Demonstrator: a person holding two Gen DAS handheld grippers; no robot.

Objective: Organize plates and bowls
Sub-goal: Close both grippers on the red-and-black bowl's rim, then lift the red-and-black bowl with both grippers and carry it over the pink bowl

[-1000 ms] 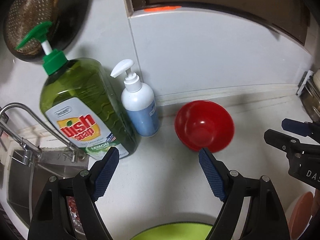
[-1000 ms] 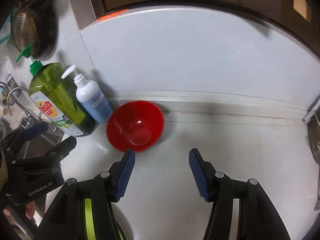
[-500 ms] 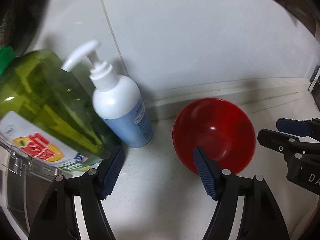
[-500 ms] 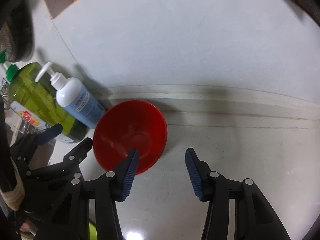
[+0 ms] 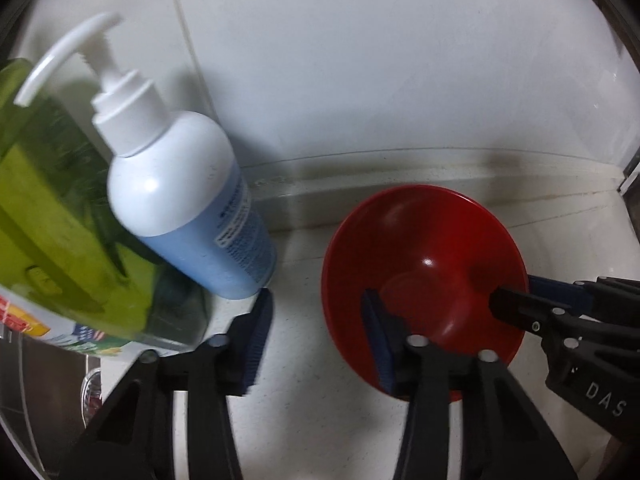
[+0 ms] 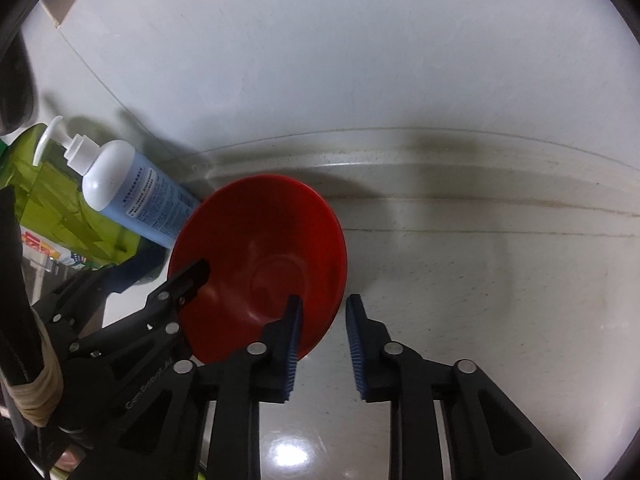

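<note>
My left hand-held gripper (image 5: pixel 316 338) and right hand-held gripper (image 6: pixel 322 338) are both spread, each straddling the rim of the glossy red plastic bowl (image 6: pixel 264 260) on the white tabletop (image 6: pixel 480 280) by the wall. If one clamps first, I reckon the bowl tips into the white-and-blue pump bottle (image 5: pixel 188 200).

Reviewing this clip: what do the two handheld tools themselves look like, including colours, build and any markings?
Both tools are matte black, with angular linkage arms joined by round silver pins and two fingers faced with ribbed blue pads. The left tool shows part of a white "GenRobot.AI" marking in the right wrist view. The right tool shows white letters "DAS", cut off, in the left wrist view. No cables or sleeves are clearly visible.
</note>
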